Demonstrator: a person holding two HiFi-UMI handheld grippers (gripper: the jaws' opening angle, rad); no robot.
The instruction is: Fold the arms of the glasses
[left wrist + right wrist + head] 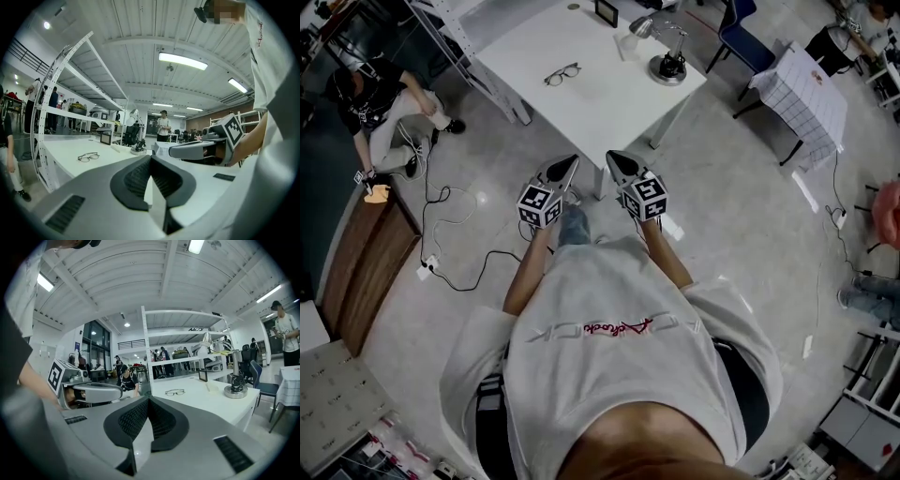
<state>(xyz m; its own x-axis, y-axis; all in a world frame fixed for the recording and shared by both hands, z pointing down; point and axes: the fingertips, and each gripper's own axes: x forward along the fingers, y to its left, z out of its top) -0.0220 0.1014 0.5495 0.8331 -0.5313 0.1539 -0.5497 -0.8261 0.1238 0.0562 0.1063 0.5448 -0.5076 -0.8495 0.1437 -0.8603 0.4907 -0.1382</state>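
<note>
My left gripper and right gripper both have their jaws pressed together on nothing; they sit side by side, just short of the white table's near corner; the glasses lie on its top, nearer its left edge, well apart from both.

Place: open-plan lab or workshop hall.
Ceiling: ribbed white panels, long strip lights.
Furniture: white desk, tall perforated metal racks, blue chair.
Floor: bare grey, a trailing cable and a power strip.
People: several among the far shelving.
Rig: hand-held left gripper and right gripper, each with a marker cube.
</note>
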